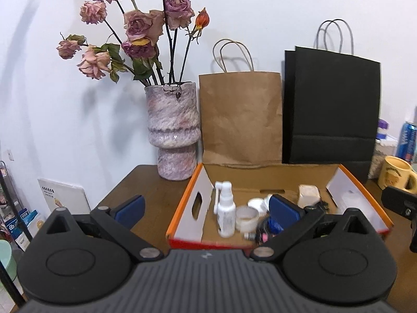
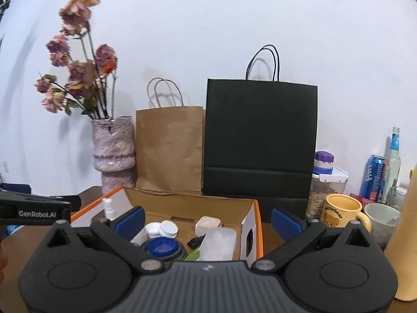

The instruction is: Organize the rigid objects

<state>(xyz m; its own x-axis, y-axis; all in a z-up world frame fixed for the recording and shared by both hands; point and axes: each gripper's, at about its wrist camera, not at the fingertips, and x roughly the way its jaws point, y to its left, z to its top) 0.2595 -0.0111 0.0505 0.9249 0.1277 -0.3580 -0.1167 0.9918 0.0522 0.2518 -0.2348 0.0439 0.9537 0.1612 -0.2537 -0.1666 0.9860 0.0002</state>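
Hand-held gripper [image 1: 207, 210] open; orange-edged box [image 1: 179, 208] seemingly cluttered.

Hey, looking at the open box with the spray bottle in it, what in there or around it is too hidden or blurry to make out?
- Small dark items on the box floor, left wrist view: blurred, partly behind the left gripper finger.
- Blue round lid, right wrist view: lower part cut off by the right gripper body.
- Spray bottle label, left wrist view: too blurred to read.
- Cardboard box front wall, both views: hidden by the gripper bodies.
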